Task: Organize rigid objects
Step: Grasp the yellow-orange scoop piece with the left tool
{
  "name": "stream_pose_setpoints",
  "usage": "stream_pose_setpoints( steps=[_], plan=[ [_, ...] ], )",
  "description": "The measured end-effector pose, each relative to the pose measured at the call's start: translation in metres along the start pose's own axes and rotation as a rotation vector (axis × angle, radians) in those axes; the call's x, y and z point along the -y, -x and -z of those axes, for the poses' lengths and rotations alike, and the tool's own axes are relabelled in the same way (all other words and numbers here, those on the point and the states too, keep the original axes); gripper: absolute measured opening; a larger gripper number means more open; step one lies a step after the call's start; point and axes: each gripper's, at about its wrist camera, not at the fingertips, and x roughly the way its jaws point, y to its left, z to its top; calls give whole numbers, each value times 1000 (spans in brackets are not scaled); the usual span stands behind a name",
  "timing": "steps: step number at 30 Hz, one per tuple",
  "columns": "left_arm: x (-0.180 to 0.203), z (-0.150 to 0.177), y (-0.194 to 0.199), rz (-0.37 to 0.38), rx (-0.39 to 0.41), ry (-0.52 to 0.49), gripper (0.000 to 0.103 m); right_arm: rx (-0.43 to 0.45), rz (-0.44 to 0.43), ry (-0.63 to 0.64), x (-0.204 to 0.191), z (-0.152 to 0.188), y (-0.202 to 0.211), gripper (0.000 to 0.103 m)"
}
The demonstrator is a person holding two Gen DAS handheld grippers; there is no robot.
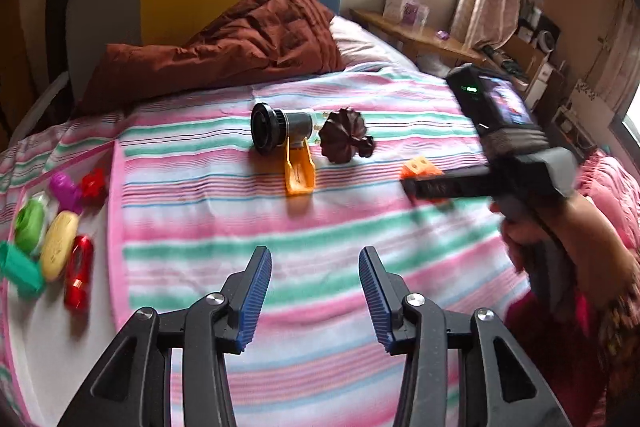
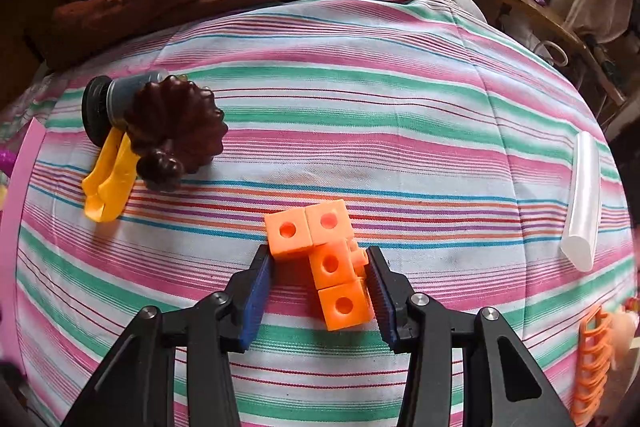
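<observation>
Left gripper (image 1: 315,269) hovered over the striped bedsheet (image 1: 320,211), jaws spread apart with nothing between the blue pads (image 1: 256,291).

Right gripper (image 2: 320,267) was low over the sheet, jaws parted around a cluster of orange linking cubes (image 2: 326,259). The right pad (image 2: 380,295) appeared to touch, or sit just beside, the nearest cubes; the left pad (image 2: 256,303) stood apart from them, close to the corner of the far-left cube. The cubes lay on the sheet; no closed grip was evident. In the left wrist view the same gripper was motion-blurred and its jaws could not be read there, with only a bit of orange showing past its tip.

Farther up the bed lay a black-capped nozzle (image 1: 276,127) with a yellow-orange lever (image 1: 300,171), and beside it, touching or nearly so, a dark brown fluted mould (image 1: 342,135). Both were well apart from the cubes.

At the left edge of the left wrist view, a white surface with a pink border (image 1: 116,227) held a group of items: a green round piece (image 1: 30,231), a pale yellow oval (image 1: 60,245), a red metallic cylinder (image 1: 79,277), a teal piece (image 1: 20,271), a purple item (image 1: 64,189) and a red star shape (image 1: 93,183).

In the right wrist view, a translucent white tube (image 2: 582,203) lay at the right of the sheet and an orange ribbed clip (image 2: 592,363) at the lower right. A rust-brown quilt (image 1: 240,35) was bunched at the head of the bed.
</observation>
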Motion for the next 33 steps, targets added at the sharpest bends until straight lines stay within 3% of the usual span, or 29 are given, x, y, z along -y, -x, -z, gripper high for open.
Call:
stream_pose_setpoints(
  steps=[5, 14, 22, 28, 33],
  plan=[
    [-6, -25, -50, -5, -90, 42, 46, -10, -26, -25, 5, -1, -1, 47],
    [0, -53, -104, -34, -131, 34, 46, -17, -41, -39, 7, 0, 1, 47],
    [-15, -59, -121, -111, -53, 62, 46, -20, -54, -51, 13, -4, -2, 47],
    [-27, -51, -116, -71, 11, 28, 26, -22, -55, -52, 14, -4, -3, 47],
    [-19, -40, -109, -78, 27, -19, 26, -22, -55, -53, 14, -4, -2, 47]
  ],
)
